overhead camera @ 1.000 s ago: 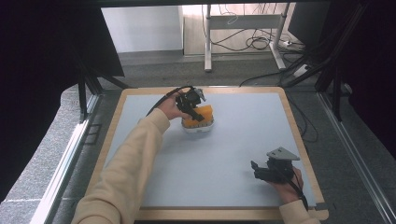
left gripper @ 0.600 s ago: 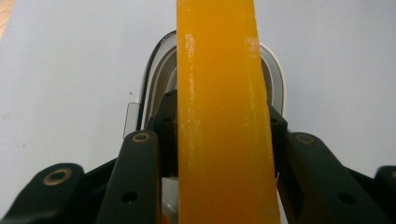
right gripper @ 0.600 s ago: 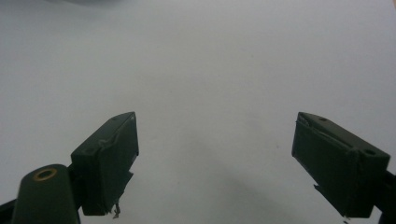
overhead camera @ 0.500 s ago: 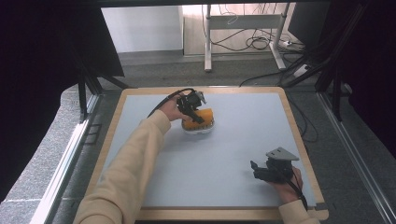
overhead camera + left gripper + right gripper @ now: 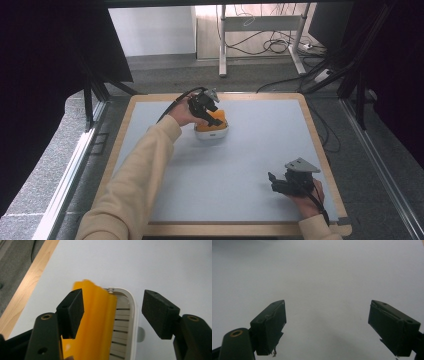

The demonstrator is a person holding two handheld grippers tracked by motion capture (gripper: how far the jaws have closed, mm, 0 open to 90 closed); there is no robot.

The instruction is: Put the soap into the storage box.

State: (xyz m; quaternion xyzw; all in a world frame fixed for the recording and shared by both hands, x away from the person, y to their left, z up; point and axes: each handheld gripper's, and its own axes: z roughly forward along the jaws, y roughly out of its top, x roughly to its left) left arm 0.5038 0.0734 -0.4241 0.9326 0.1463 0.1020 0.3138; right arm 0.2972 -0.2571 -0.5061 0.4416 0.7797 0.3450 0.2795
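Our left claw (image 5: 112, 312) hangs apart over the orange-lidded white slatted plastic box (image 5: 212, 126), ungrasped; our right claw (image 5: 327, 325) waits apart, idle.

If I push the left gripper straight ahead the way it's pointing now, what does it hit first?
The left gripper points down at the white basket with the orange piece in it. Its open jaws straddle them, so it would probably meet the orange piece or the basket's rim first; depth is unclear.
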